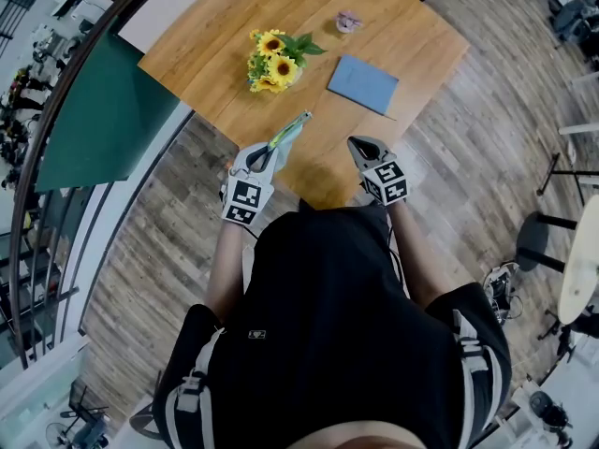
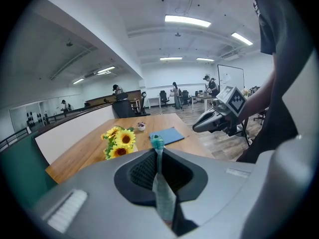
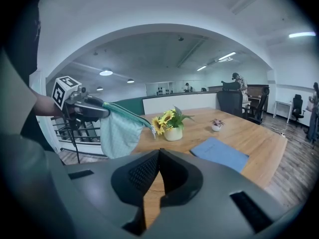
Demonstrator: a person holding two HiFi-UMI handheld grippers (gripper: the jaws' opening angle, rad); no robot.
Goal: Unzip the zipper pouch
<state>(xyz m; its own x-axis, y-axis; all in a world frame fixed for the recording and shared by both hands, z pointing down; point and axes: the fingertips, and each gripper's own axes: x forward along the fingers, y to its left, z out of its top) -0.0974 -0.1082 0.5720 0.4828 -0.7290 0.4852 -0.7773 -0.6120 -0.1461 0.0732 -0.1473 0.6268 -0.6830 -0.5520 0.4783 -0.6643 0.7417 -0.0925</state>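
Gripping the zipper pouch (image 1: 292,129) by one end in the left claw (image 1: 269,152), jaws pressed nearly together on the thin mint fabric. Viewed along that claw, standing edge-on between the jaws and poking out past the tips, with the teal zipper end uppermost. Viewed from the other side, sagging below the left claw's tips as a loose bag, with the zipper line stretched outward from them and looking closed along the length in view. Held in the air, clear of the counter (image 1: 206,36), just over its near edge.

Closed tight with nothing between its jaws: the right claw (image 1: 359,144). Set to the right of the left claw, about level with it and well apart, not touching the pouch. Both aimed forward and somewhat downward over the counter's near edge.

Ahead of the left claw, just beyond the pouch's far tip: a bunch of sunflowers (image 1: 271,64) in a small pale vase (image 3: 173,133). Ahead of the right claw: a blue notebook (image 1: 363,82), lying flat on the wood. Farther out past the notebook: a small pot (image 1: 348,21) with a pinkish plant.
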